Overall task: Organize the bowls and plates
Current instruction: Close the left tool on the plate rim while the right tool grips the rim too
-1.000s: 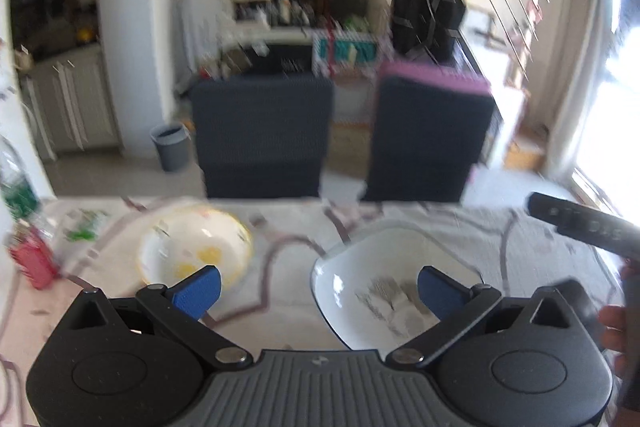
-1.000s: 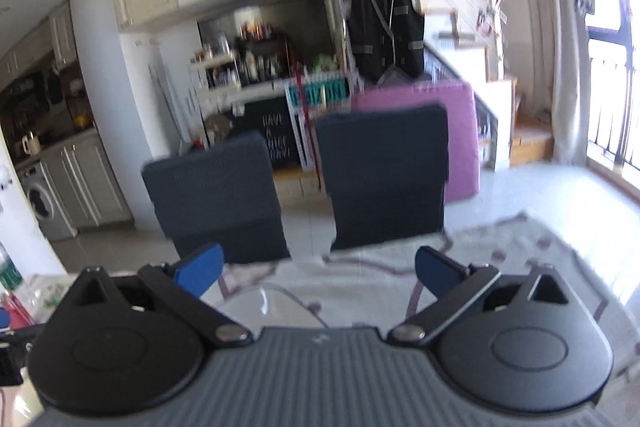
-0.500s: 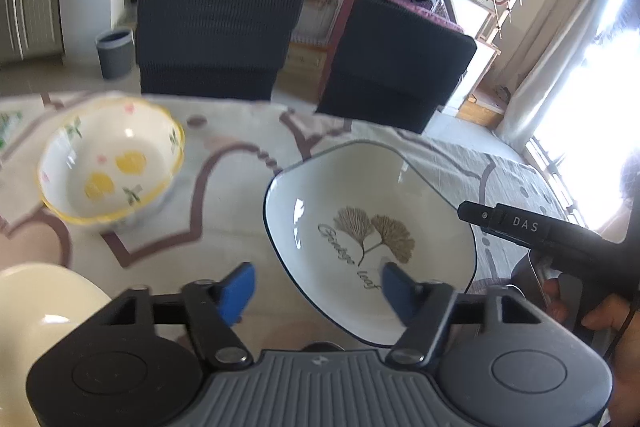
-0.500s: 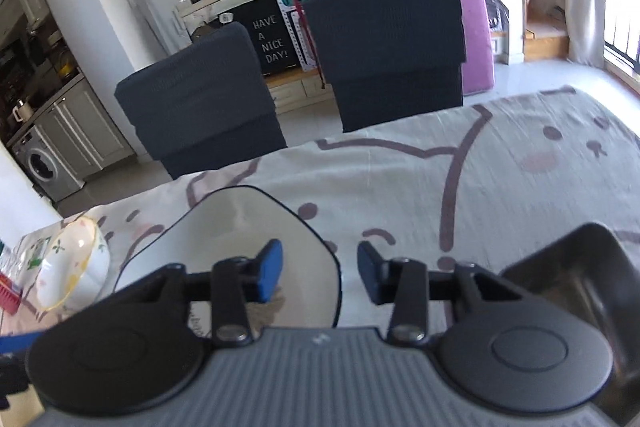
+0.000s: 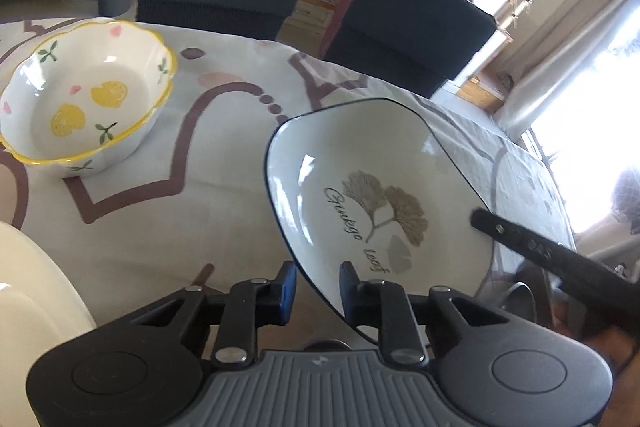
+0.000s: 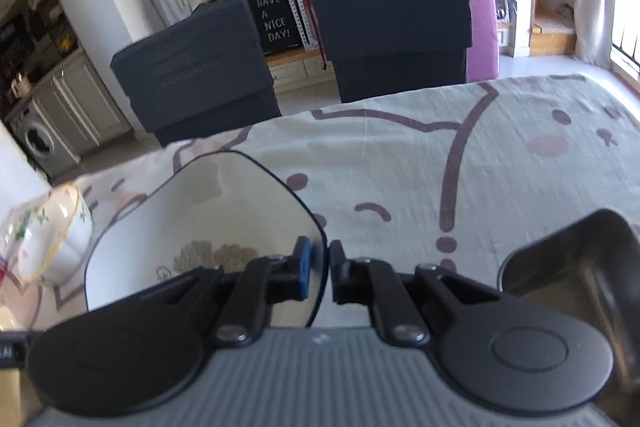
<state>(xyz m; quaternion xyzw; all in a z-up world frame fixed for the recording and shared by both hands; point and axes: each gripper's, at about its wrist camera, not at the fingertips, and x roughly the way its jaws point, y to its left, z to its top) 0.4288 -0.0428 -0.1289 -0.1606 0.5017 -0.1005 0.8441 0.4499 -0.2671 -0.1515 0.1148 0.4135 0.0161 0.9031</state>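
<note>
Two wrist views of a ginkgo-leaf plate (image 5: pixel 372 187) resting on the patterned tablecloth (image 5: pixel 224 147); all positions are given relative to this plate. The left gripper (image 5: pixel 318 287) stood at the plate's near edge, its jaws having just been closing; the dark-lined rim lay between the blue fingertips (image 5: pixel 289 279), which had narrowed to straddle it, though firm contact of both pads could not be told. The right gripper (image 6: pixel 319 267) met the plate's opposite edge, its jaws likewise having just been closing, drawn almost together with the thin rim pinched between them. A scalloped yellow-rimmed bowl (image 5: pixel 86 95) printed with lemons sat well apart to the plate's left in the left wrist view. A cream plate (image 5: pixel 32 299) lay nearer the camera on that same side. A dark metal container (image 6: pixel 580 263) stood to the plate's right in the right wrist view. Two dark chairs (image 6: pixel 384 23) stood beyond the plate, behind the table.
</note>
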